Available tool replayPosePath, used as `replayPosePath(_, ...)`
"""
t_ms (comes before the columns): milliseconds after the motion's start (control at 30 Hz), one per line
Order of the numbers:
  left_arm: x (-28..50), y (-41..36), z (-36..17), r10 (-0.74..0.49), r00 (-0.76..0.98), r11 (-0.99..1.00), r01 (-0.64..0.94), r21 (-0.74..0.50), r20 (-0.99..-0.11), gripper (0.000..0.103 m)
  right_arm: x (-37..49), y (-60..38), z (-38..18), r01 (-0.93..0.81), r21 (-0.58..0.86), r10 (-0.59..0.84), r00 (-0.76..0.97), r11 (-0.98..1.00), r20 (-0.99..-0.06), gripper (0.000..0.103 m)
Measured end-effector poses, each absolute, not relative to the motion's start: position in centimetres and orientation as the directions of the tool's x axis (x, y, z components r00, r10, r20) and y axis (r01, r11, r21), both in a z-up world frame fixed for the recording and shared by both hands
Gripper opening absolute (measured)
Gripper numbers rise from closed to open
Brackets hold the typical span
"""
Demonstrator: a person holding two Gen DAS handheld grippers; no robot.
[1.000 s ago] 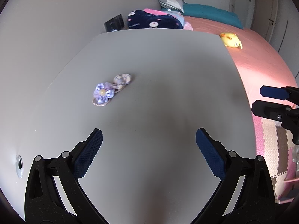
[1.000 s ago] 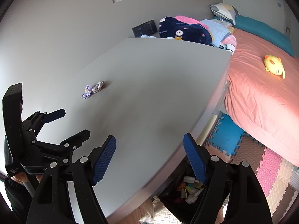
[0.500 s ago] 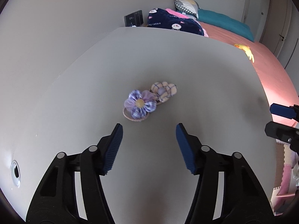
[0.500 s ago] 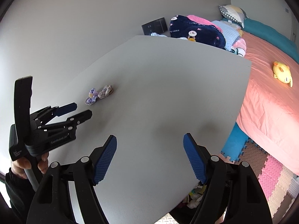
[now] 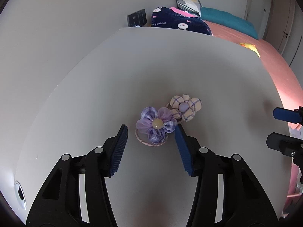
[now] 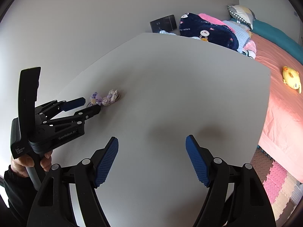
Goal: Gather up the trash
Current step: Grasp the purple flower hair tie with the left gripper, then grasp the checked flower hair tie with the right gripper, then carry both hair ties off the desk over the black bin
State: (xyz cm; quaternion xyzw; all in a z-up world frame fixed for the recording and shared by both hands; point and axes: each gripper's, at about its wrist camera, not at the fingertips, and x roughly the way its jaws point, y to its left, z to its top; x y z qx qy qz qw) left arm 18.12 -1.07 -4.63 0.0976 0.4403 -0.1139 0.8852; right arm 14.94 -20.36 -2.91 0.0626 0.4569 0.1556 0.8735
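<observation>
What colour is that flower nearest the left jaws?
Purple flower hair tie, part plaid, pale yellow centre; clearest in the left wrist view.

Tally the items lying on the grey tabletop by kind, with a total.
Purple flower hair tie: 1
Cream plaid flower hair tie: 1
Total: 2, touching each other; the left gripper is open around the purple one.

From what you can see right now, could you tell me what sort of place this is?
Most likely a bedroom, probably a child's: a bed with a pillow and a yellow plush toy stands beside the white table, over foam play mats.
</observation>
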Motion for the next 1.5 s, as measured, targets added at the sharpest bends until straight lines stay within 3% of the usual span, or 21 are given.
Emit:
replayPosePath(133,18.5,-0.9,-4.7,-0.119,0.593,0.951,0.299,0.081,-0.796,0.045,15.8,-19.6,-3.0,-0.222,0.257,0.338,0.533,0.941,-0.776,0.075)
replayPosePath(400,19.0,-0.3,-4.5,-0.103,0.606,0.950,0.296,0.103,-0.789,0.024,17.6,-17.4,-2.7,-0.255,0.261,0.360,0.535,0.931,-0.764,0.073)
replayPosePath(767,19.9,3.4,-3.0,-0.037,0.626,0.978,0.182,0.099,-0.779,0.022,20.1,-13.1,-3.4,-0.300,0.233,0.361,0.505,0.925,-0.784,0.064)
replayPosePath(1067,19.9,4.0,-3.0,-0.027,0.626,0.982,0.163,0.097,-0.779,0.022,21.7,-10.3,-4.1,-0.325,0.167,0.320,0.503,0.931,-0.803,0.045)
replayPosePath(1233,20.0,3.9,-2.9,-0.029,0.626,0.982,0.164,0.095,-0.779,0.022,22.5,-10.0,-4.2,-0.312,0.124,0.280,0.525,0.942,-0.804,0.017)
replayPosePath(1500,20.1,3.8,-2.9,-0.027,0.624,0.981,0.165,0.098,-0.781,0.022,23.0,-11.7,-3.9,-0.272,0.150,0.279,0.534,0.951,-0.798,0.013)
